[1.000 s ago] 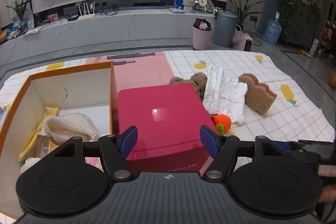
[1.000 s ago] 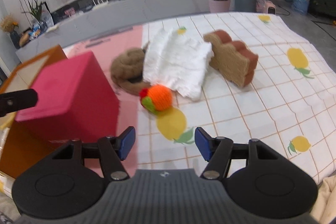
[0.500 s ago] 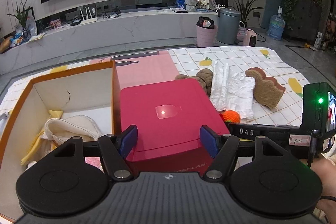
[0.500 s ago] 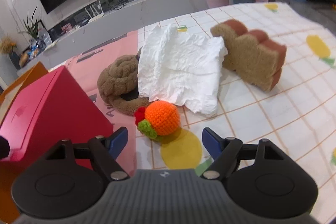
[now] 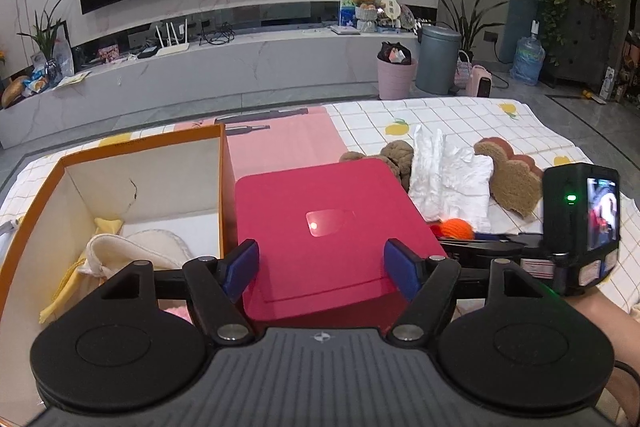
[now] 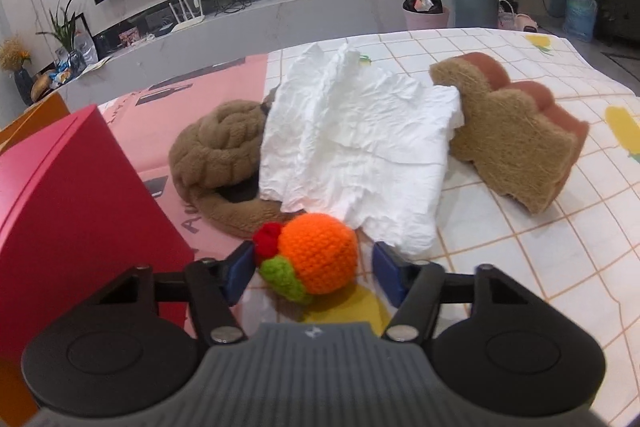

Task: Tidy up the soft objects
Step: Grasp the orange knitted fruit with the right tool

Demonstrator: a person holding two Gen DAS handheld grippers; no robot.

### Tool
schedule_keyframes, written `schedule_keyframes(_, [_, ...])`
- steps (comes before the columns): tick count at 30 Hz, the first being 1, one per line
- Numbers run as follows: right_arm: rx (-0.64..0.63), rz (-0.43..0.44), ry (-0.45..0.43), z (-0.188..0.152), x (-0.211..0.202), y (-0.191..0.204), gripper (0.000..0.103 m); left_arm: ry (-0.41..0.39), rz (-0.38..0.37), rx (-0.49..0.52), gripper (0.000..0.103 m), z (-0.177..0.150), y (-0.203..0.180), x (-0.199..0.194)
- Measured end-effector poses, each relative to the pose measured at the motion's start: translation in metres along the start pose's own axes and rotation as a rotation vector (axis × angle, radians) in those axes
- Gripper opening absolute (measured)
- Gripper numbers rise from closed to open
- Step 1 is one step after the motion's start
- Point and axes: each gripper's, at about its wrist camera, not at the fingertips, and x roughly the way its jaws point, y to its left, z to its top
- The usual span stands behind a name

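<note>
Orange crochet ball (image 6: pixel 318 253), white cloth (image 6: pixel 356 143), red box (image 5: pixel 328 227).

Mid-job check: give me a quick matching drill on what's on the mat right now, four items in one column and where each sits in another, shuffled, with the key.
Items:
1. crocheted orange ball
2. white cloth
3. cream fabric item
4. toast-shaped plush

Places:
A. inside the orange box
B. between the right gripper fingers
C. far right of the pile, on the checked mat
D. draped partly over the brown knitted piece

Pairs: 1-B, 2-D, 3-A, 4-C
</note>
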Motion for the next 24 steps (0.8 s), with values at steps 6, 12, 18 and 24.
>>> schedule_keyframes(6, [-0.169, -0.125, 0.086, 0.007, -0.005, 0.001, 0.053, -0.022, 0.015, 0.003, 0.085, -0.001, 0.0, 0.001])
schedule_keyframes(12, [-0.13, -0.133, 0.292, 0.006, -0.025, -0.04, 0.057, -0.025, 0.03, 0.019, 0.085, -0.002, -0.002, -0.002])
schedule_keyframes(18, [-0.036, -0.11, 0.285, 0.012, -0.023, -0.053, 0.067, -0.054, 0.056, 0.09, 0.083, -0.005, -0.013, -0.007])
schedule_keyframes(24, [-0.15, -0.118, 0.256, 0.012, -0.011, -0.032, 0.05, -0.084, 0.08, 0.149, 0.083, -0.009, -0.029, -0.01])
